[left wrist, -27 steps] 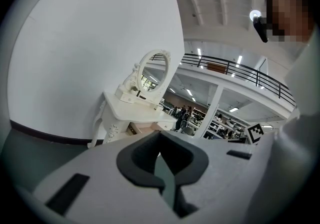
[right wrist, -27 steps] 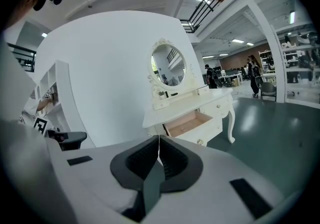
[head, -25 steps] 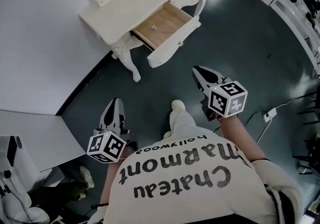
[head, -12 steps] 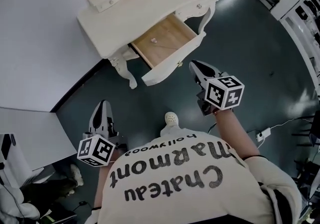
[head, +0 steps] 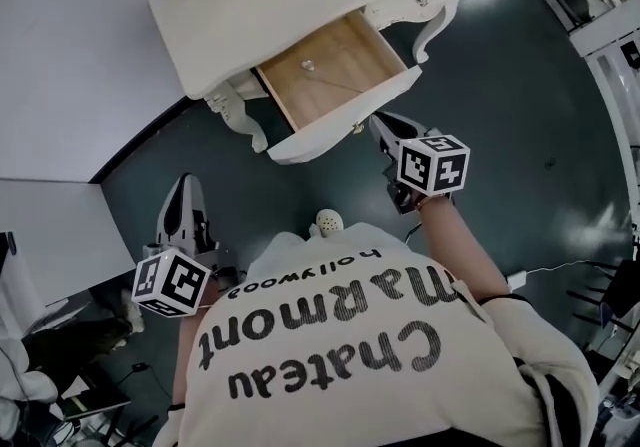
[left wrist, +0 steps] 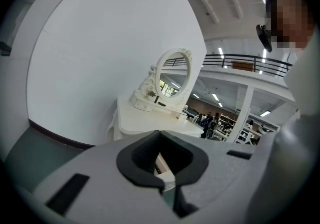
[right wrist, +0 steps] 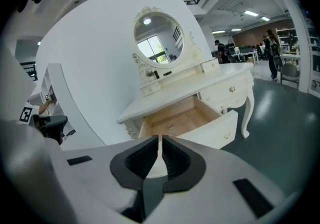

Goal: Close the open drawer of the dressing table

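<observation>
Head view: right gripper [head: 377, 122] beside front edge of open drawer [head: 335, 125]

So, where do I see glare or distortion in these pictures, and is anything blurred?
Head view: a pale glare patch lies on the dark floor beside the dressing table; nothing is blurred. Left gripper view: strong wide-angle bending, dark corners, a mosaic patch at top right. Right gripper view: the mirror reflects a bright light; the wall has a curved edge.
</observation>
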`<action>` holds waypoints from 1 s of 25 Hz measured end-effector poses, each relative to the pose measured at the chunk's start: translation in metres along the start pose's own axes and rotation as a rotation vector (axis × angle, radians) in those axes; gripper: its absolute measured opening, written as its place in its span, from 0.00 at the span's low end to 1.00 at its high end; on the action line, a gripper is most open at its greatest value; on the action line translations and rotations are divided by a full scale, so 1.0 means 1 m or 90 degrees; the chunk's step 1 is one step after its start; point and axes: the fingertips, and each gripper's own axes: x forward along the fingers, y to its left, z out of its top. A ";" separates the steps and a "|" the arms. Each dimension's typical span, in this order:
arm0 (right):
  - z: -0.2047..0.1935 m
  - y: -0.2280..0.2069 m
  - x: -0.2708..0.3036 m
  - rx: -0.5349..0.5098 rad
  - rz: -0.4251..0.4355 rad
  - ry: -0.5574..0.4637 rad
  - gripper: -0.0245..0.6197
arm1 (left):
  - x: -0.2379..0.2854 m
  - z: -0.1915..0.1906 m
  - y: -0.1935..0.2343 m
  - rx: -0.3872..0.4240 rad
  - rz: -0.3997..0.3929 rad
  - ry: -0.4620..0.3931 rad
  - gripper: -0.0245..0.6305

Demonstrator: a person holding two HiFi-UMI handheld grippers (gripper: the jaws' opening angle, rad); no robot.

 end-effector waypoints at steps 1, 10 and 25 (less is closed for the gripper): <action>-0.007 -0.007 0.006 0.000 -0.003 0.016 0.09 | 0.001 -0.002 0.001 0.003 0.007 0.005 0.05; -0.064 -0.029 0.049 0.019 0.010 0.142 0.29 | 0.017 -0.009 0.022 -0.020 0.044 0.031 0.05; -0.094 -0.050 0.081 -0.057 -0.015 0.257 0.30 | 0.063 0.008 0.034 -0.011 0.030 0.056 0.05</action>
